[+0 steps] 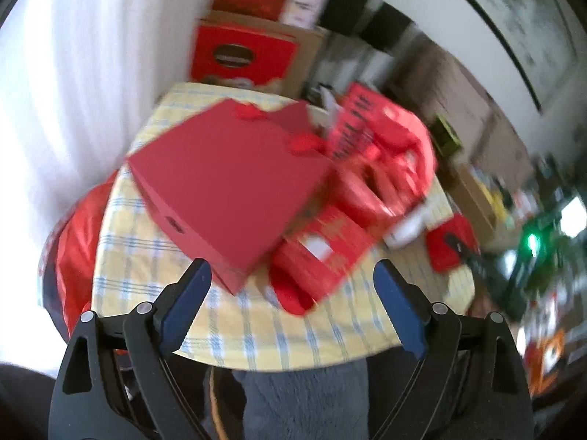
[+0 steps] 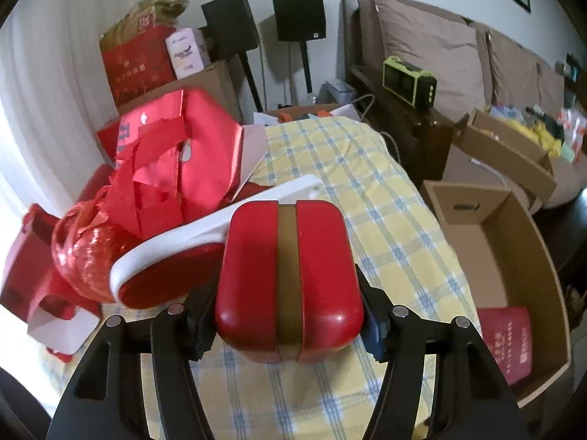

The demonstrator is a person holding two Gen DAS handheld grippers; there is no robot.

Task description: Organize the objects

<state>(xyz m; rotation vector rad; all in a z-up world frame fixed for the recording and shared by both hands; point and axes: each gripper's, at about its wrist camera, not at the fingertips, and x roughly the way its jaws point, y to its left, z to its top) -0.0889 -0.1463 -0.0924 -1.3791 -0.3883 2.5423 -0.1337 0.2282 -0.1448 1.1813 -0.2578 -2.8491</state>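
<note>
In the right wrist view my right gripper point(image 2: 290, 304) is shut on a rounded red box with a gold band point(image 2: 256, 267); its pads press both sides, just above the yellow plaid tablecloth point(image 2: 348, 183). Behind the box lie a white tray with red lining point(image 2: 205, 227), a red mesh ball point(image 2: 84, 253) and a shiny red gift bag point(image 2: 190, 146). The left wrist view is blurred. There my left gripper point(image 1: 291, 267) is open and empty over the table's near edge. Just beyond its fingertips sit a large flat red box point(image 1: 227, 190) and a printed red box point(image 1: 323, 245).
An open cardboard box point(image 2: 488, 256) stands right of the table with a red booklet point(image 2: 508, 341) inside. A sofa point(image 2: 433, 47) and more cartons fill the far right. A red bag point(image 1: 77, 249) hangs off the table's left side. A person's grey lap point(image 1: 304, 396) is under the left gripper.
</note>
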